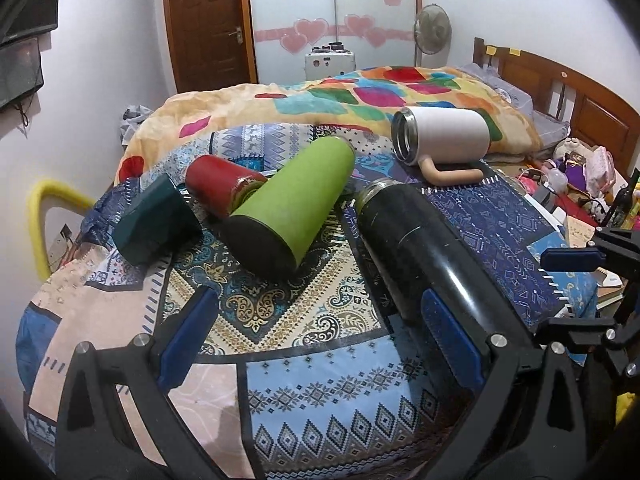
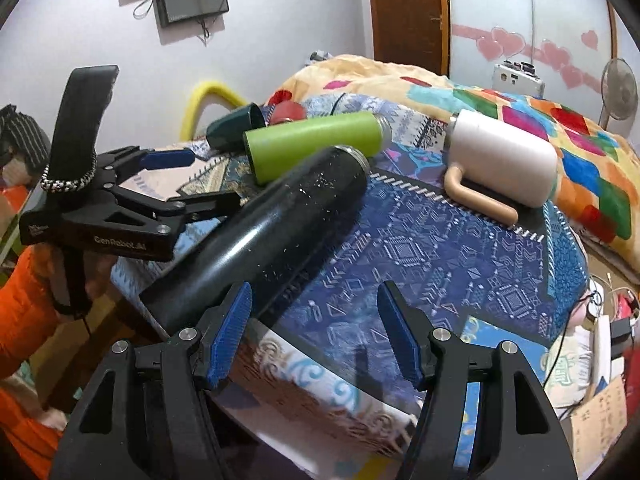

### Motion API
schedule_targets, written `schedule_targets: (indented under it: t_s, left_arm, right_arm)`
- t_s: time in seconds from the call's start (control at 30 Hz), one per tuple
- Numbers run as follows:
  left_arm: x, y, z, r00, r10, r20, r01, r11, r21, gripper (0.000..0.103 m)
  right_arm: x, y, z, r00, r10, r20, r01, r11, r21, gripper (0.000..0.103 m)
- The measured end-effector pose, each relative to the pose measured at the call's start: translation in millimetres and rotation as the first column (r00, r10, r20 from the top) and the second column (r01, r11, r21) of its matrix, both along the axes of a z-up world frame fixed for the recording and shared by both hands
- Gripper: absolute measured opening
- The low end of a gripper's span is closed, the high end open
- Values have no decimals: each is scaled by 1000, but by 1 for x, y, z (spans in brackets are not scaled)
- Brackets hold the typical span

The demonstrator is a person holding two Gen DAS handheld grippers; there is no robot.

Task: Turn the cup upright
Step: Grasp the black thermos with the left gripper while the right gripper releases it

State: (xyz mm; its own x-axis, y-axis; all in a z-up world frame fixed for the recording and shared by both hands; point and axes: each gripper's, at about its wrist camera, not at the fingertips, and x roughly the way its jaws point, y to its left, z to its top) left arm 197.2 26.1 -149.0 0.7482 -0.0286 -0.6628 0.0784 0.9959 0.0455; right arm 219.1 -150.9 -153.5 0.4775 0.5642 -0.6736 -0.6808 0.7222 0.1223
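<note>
Several cups lie on their sides on a patterned cloth: a black flask, a green tumbler, a red cup, a dark teal cup and a white mug with a tan handle. My left gripper is open; its right pad sits against the black flask's lower body. My right gripper is open and empty, just right of the flask's base.
A colourful quilt is heaped behind the cups on the bed. A wooden headboard and clutter lie at the right. A yellow hoop, a door and a fan stand beyond.
</note>
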Motion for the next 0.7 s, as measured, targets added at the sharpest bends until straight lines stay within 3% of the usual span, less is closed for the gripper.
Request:
schedule_targets:
  t_s: [0.13,0.3,0.5,0.57,0.63,0.7]
  left_arm:
    - [-3,-2,3,1000,-7,-13,7,1000,-10,103]
    - [-5,-12,14,1000,-12,-16,12,1000,-15,103]
    - [15,-32,16,993,-72,-96,66,996,-59,103]
    - [24,-37,12,986,-90,-144,81,994,-69,99]
    - [34,-41,7,976,-98,-193,87,994,-65,83]
    - [46,-43,0,960,-108,-259,92,993,-71,81]
  right_arm:
    - [1,1,-1,1000,-13,-2,13,1000,14,62]
    - [2,-6,4,994,-80,79,82,996,-27,62]
    - [8,-25,14,980,-143,138,146,989,-17,70]
    - [11,-31,16,975,-159,155,162,987,-11,70]
    - [14,-36,17,974,-166,156,168,986,2,71]
    - [18,-42,17,972,-177,157,177,984,15,71]
